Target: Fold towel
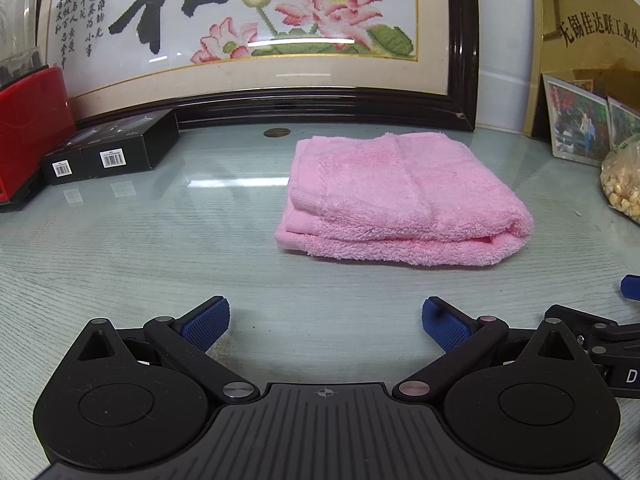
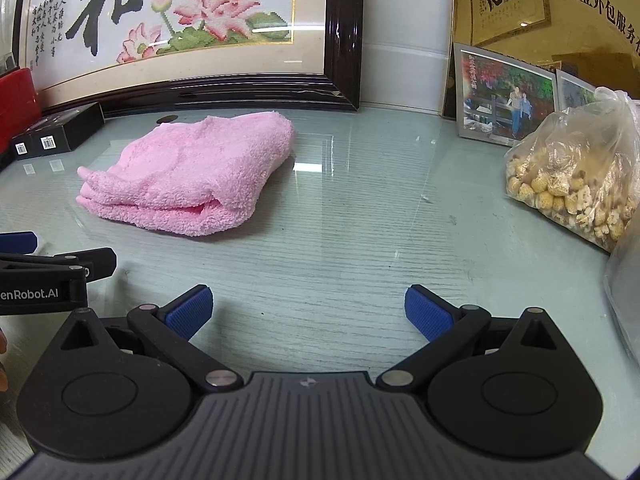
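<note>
A pink towel lies folded into a thick rectangle on the glass-topped table, its layered edges facing me. In the right wrist view the same pink towel sits ahead and to the left. My left gripper is open with nothing between its blue pads, a short way in front of the towel and apart from it. My right gripper is open too, empty, to the right of the towel. The left gripper's body shows at the left edge of the right wrist view.
A framed lotus embroidery leans against the wall behind the towel. Black boxes and a red case stand at the back left. At the right are framed photos and a plastic bag of pale round snacks.
</note>
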Available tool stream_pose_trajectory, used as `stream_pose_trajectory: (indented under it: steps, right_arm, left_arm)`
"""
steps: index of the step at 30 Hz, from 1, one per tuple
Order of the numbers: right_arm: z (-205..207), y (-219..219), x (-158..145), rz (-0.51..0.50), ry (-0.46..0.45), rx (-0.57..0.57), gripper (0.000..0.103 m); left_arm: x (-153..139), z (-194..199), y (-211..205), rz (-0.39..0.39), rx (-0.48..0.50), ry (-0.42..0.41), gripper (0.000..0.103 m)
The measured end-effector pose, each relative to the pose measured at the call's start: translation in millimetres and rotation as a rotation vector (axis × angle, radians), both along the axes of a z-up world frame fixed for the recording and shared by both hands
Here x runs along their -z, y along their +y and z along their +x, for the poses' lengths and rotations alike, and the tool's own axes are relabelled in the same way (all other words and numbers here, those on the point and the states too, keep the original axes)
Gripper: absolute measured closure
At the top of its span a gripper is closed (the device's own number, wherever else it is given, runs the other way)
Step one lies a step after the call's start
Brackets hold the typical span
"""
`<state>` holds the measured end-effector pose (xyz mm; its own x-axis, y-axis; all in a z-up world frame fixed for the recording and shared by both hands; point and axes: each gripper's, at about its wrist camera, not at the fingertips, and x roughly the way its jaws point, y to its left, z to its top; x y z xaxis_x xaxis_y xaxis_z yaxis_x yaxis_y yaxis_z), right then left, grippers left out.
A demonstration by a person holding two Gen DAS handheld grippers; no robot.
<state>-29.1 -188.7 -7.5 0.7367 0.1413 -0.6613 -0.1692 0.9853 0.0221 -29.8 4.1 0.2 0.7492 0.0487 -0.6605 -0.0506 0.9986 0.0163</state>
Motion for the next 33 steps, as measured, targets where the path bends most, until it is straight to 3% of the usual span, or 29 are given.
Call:
stream_pose_trajectory:
  steps: [33]
  right_arm:
    - [-3.1, -1.1, 0.3, 0.001, -0.001, 0.006, 0.000]
  left_arm:
    - [-0.4, -0.6, 0.4, -0.003, 0.005, -0.001, 0.000]
